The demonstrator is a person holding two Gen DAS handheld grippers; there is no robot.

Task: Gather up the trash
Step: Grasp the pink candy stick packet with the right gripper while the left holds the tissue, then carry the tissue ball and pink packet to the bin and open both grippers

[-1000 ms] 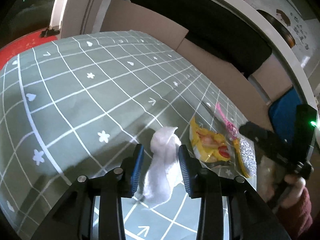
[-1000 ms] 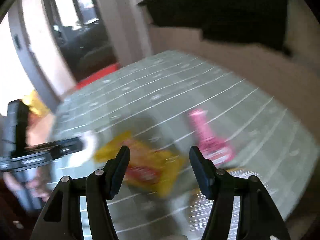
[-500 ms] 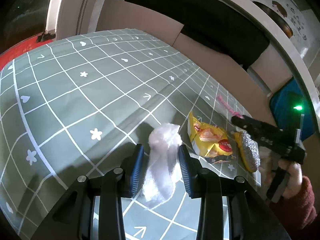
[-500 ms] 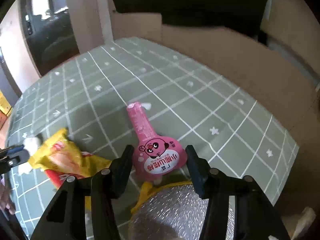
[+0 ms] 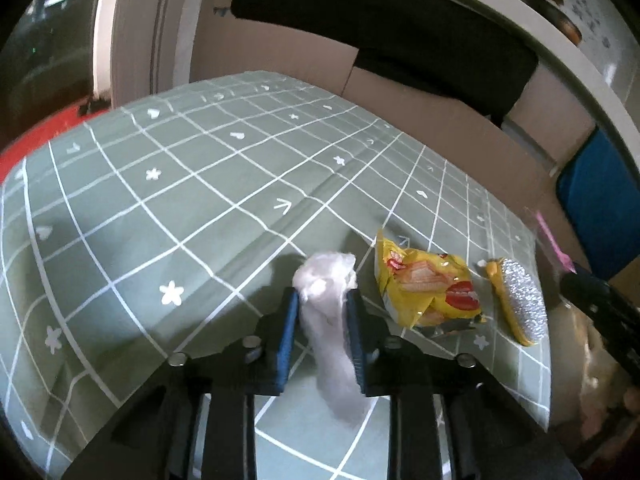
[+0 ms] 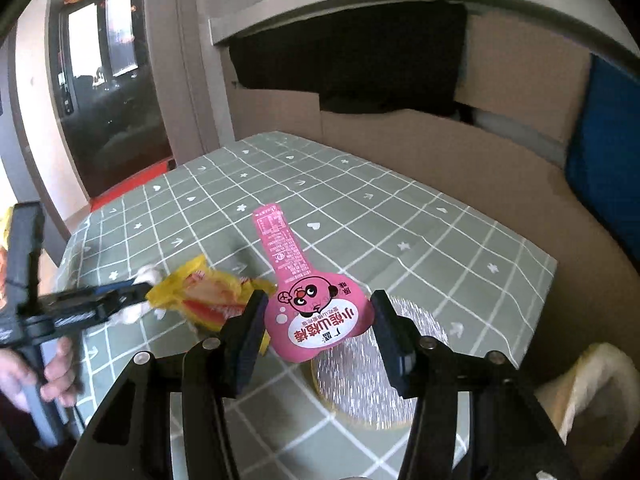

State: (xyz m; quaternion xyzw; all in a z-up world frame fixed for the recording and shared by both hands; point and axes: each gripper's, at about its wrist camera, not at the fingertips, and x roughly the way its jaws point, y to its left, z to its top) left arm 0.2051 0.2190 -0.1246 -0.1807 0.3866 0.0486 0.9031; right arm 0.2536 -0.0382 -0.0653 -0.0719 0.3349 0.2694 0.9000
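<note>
A crumpled white tissue stands between the blue pads of my left gripper, whose jaws are closing and squeeze it from both sides above the green checked tablecloth. My right gripper is shut on the round end of a pink lollipop-shaped wrapper, with its stem pointing away. In the left wrist view the wrapper shows edge-on, raised past the table's right edge. A yellow snack bag lies just right of the tissue.
A silver scouring pad with a yellow rim lies beside the snack bag, under the right gripper. Cardboard walls the far side of the table, with a blue panel at the right. A hand holds the left gripper's handle.
The left jaws have narrowed onto the tissue. The right gripper came over the pink wrapper, closed around its round end and raised it off the cloth.
</note>
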